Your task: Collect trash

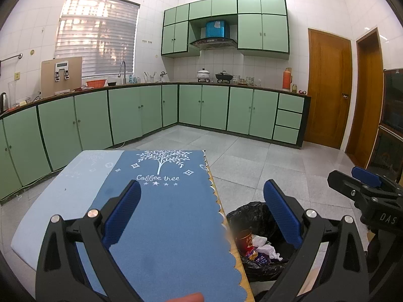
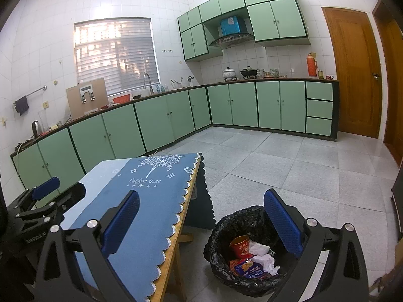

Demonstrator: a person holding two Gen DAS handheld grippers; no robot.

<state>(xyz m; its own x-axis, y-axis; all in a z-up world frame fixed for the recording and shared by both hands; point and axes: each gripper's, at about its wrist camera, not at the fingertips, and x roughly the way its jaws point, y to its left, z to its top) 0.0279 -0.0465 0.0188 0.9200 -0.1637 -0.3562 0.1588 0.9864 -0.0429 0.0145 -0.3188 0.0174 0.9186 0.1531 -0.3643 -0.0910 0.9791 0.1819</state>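
Note:
A bin lined with a black bag (image 2: 226, 226) stands on the floor right of the table; it also shows in the left wrist view (image 1: 249, 214). Inside lie a red paper cup (image 2: 240, 246), crumpled white tissue (image 2: 263, 254) and a blue snack wrapper (image 2: 248, 269). My left gripper (image 1: 201, 214) is open and empty above the table's blue cloth (image 1: 163, 214). My right gripper (image 2: 201, 216) is open and empty, above the table edge and the bin. Each gripper shows in the other's view, the right one (image 1: 365, 188) and the left one (image 2: 45, 201).
The wooden table (image 2: 173, 246) carries a blue "Coffee tree" cloth (image 2: 141, 201). Green cabinets (image 1: 141, 110) line the far walls, with pots and a sink on the counter. Two wooden doors (image 1: 327, 90) stand at the right. The floor is grey tile (image 2: 302, 176).

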